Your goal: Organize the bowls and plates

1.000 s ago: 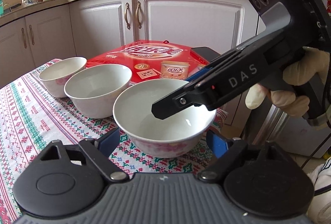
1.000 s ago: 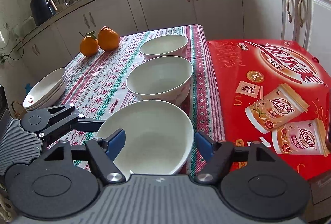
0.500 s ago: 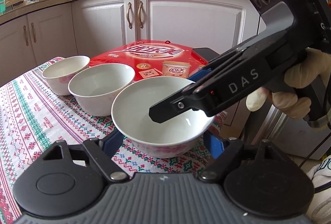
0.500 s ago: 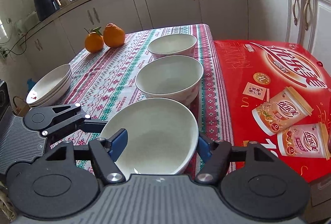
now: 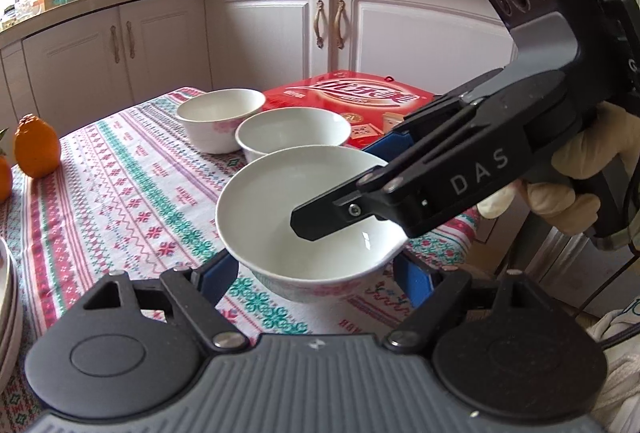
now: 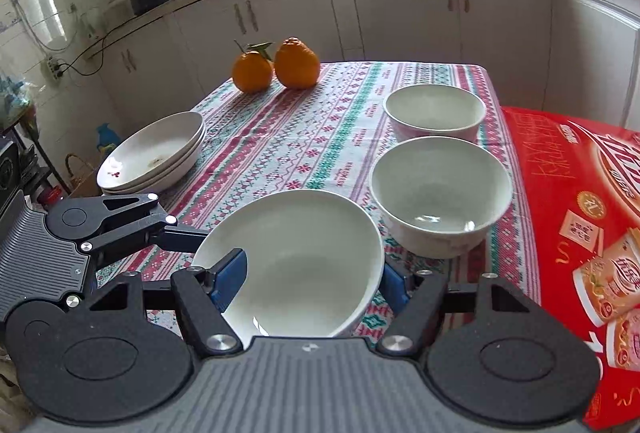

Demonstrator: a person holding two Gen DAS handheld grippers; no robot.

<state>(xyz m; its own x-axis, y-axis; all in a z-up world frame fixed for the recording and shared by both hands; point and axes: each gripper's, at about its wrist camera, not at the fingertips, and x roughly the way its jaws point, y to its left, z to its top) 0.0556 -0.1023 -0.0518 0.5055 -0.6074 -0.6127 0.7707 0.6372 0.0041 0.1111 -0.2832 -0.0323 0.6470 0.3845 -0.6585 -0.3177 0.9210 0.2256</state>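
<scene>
Nearest bowl [image 6: 296,261] sits clamped between both grippers: right gripper [image 6: 308,279] squeezing its sides, left gripper [image 5: 316,273] gripping it too, above the tablecloth [image 6: 288,137].

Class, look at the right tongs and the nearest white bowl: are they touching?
Touching. The right wrist view shows the right tongs closed on the nearest bowl, blue pads pressed against its sides.

The right gripper [image 6: 308,279] clamps a white bowl [image 6: 296,261] between its blue pads. Two more bowls [image 6: 440,193] sit ahead to its right, beside a red box [image 6: 580,193]. The left gripper [image 6: 176,233] touches the held bowl's left rim. Stacked plates [image 6: 152,153] and two oranges [image 6: 276,67] lie ahead-left.
</scene>
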